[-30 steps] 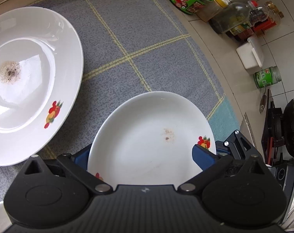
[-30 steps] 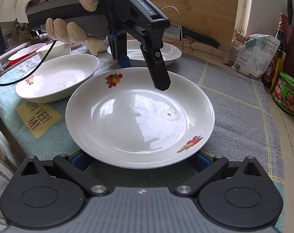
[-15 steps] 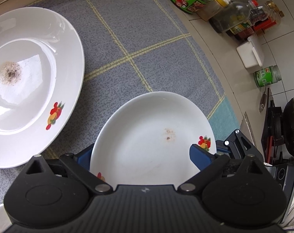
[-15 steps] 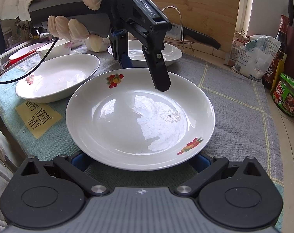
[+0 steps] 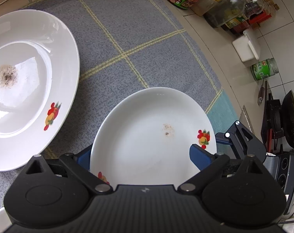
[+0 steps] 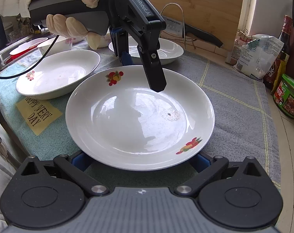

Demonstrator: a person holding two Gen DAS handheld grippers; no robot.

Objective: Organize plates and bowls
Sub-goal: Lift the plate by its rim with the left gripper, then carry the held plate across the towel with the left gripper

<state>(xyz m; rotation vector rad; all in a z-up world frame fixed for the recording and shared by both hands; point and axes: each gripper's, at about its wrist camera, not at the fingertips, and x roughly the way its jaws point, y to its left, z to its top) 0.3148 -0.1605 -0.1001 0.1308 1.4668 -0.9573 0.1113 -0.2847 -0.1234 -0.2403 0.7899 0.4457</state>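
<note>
The left tool [image 5: 143,155] has just been closing, with the small plate [image 5: 152,132] between its blue pads [image 5: 200,156]. The pads now sit against the plate's rim on both sides, clamped on it. This plate lies on the grey cloth [image 5: 139,29], at the far side. A gloved hand [image 6: 73,25] holds this tool.

The right tool [image 6: 140,162] is spread wide at the near edge of the big plate [image 6: 127,136]. I cannot tell if it squeezes that plate. The big plate sits in the middle of the cloth, just beside the small one. Another white plate [image 6: 57,73] lies to the left. Bottles [image 5: 230,13] stand on the table [image 5: 215,44] at the right.
</note>
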